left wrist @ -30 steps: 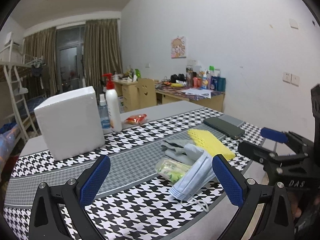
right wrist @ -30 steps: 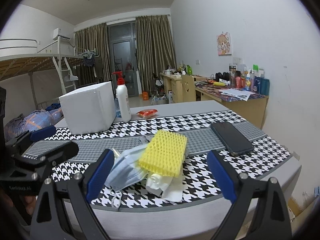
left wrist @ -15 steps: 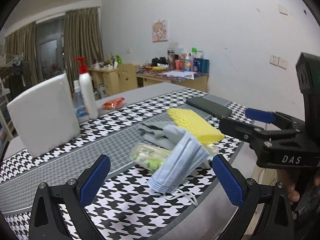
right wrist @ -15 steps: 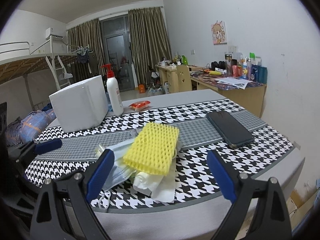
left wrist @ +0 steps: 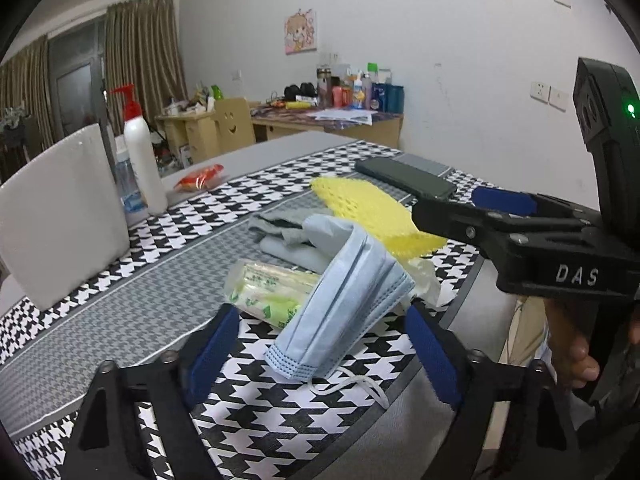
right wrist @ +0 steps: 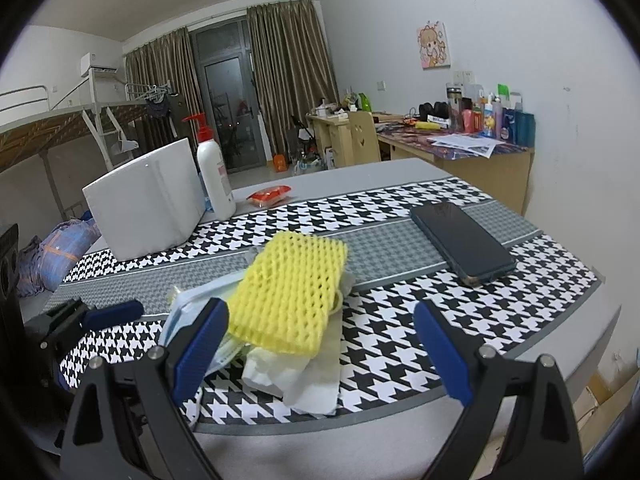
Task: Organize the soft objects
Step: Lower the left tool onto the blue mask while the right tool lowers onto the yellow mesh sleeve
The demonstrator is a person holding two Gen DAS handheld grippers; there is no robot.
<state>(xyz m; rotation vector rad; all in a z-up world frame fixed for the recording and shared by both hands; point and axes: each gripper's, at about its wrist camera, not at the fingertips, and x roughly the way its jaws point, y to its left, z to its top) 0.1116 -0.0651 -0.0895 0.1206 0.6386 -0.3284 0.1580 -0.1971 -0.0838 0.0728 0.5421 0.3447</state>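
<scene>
A pile of soft things lies near the table's front edge. It holds a light blue face mask [left wrist: 344, 300], a yellow foam net [left wrist: 372, 208], a grey cloth [left wrist: 288, 224], a green-printed tissue pack [left wrist: 272, 288] and crumpled white tissue [right wrist: 296, 372]. My left gripper [left wrist: 320, 354] is low over the table. Its jaws are closing, the mask's lower end lies between them, and the pads do not touch it. My right gripper [right wrist: 320, 348] stands open just in front of the yellow foam net [right wrist: 288, 296], holding nothing. Each gripper shows in the other's view: the right gripper [left wrist: 472, 206] and the left gripper [right wrist: 92, 316].
A dark phone [right wrist: 460, 240] lies to the right on the houndstooth table runner [right wrist: 400, 208]. At the back stand a white foam box [left wrist: 60, 216] and a pump bottle [left wrist: 140, 160], with a red snack packet [left wrist: 200, 176] lying nearby. A cluttered desk [right wrist: 480, 148] lines the wall.
My left gripper has come down and forward onto the mask, and its jaws have narrowed. My right gripper has drawn closer to the yellow net, still wide open.
</scene>
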